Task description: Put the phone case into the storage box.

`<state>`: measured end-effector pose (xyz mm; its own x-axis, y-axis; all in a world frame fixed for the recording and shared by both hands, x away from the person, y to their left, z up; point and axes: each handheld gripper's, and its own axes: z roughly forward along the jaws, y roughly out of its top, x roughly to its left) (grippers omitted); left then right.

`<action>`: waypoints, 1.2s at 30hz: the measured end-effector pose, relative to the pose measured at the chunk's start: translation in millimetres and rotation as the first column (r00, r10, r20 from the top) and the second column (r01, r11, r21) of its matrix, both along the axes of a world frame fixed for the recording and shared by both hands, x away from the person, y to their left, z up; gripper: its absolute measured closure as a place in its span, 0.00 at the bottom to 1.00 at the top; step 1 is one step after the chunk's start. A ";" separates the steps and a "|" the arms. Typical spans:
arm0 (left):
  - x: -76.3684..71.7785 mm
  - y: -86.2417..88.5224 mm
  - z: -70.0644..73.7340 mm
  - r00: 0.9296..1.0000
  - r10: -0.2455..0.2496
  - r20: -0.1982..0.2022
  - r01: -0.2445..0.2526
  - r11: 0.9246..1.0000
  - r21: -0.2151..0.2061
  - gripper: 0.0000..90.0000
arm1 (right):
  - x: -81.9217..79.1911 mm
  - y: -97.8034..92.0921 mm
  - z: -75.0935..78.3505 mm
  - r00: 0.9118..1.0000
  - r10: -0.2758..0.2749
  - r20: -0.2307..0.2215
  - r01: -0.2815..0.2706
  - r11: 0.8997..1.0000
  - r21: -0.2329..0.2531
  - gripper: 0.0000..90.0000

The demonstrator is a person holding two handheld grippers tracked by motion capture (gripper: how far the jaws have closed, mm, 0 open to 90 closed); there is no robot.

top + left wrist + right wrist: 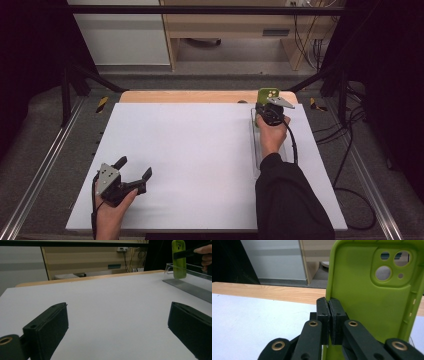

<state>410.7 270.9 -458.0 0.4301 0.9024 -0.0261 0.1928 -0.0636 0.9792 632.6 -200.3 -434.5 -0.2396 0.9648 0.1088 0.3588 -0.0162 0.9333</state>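
A lime-green phone case (267,94) (179,260) (367,302) stands upright at the far right of the white board (190,160), above the far end of a clear plastic tray (256,150) (190,286). My right gripper (266,104) (329,307) is shut on the case's side wall, and its camera faces the inside of the case with the lens holes at the top. At the near left my left gripper (134,167) (117,322) rests low over the board, open, with nothing between its jaws.
The clear tray runs lengthwise along the board's right side under the right forearm. A wooden table edge (200,96) shows behind the board. Metal rails (45,165) and black cables (350,150) flank the table. Cabinets (125,35) stand beyond.
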 end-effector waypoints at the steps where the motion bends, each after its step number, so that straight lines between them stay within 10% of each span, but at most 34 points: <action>1: 0.1 0.1 -0.1 1.000 0.001 0.000 -0.001 1.000 -0.001 0.03 | -0.4 0.4 -1.1 1.000 -0.003 0.004 0.003 1.000 -0.001 0.98; 36: -0.3 -5.3 -0.5 1.000 -0.014 -0.002 0.014 1.000 0.019 0.03 | 7.5 1.3 -11.7 0.998 -0.036 0.045 0.035 0.999 0.007 0.98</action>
<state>410.4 265.5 -458.5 0.4426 0.8967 -0.0098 0.1939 -0.0850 0.9773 640.1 -198.9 -446.2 -0.2099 0.9721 0.1048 0.3154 -0.0342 0.9484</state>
